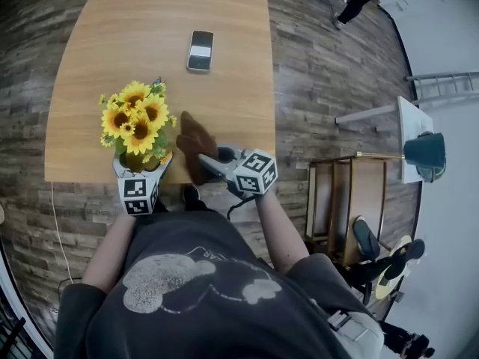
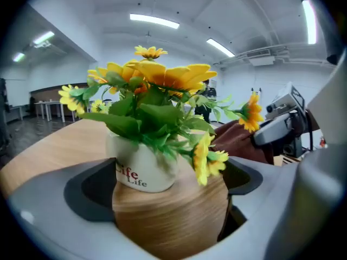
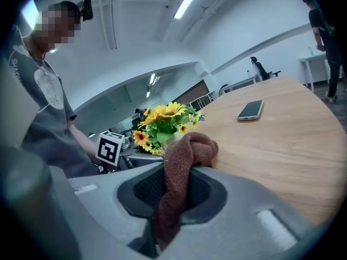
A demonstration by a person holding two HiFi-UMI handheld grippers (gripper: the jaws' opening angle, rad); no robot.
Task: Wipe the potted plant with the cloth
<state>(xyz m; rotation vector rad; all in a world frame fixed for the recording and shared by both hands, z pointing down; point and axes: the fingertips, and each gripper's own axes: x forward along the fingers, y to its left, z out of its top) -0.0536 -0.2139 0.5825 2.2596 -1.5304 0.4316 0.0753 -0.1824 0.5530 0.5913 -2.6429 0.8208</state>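
In the head view the potted plant (image 1: 139,129) stands at the near edge of the wooden table (image 1: 150,66), towards its left corner. The left gripper (image 1: 142,164) reaches in over that edge with a jaw on either side of the pot. Just right of the plant, the right gripper (image 1: 213,163) holds a brown cloth (image 1: 196,137) over the same edge. A phone (image 1: 200,50) lies further in, mid-table.

In the left gripper view the jaws stand wide. The white pot sits between them, with dark gaps showing at both sides, and the cloth is beyond it on the right.

In the right gripper view the jaws are pinched on the cloth, which bunches above them. The plant stands close behind it.
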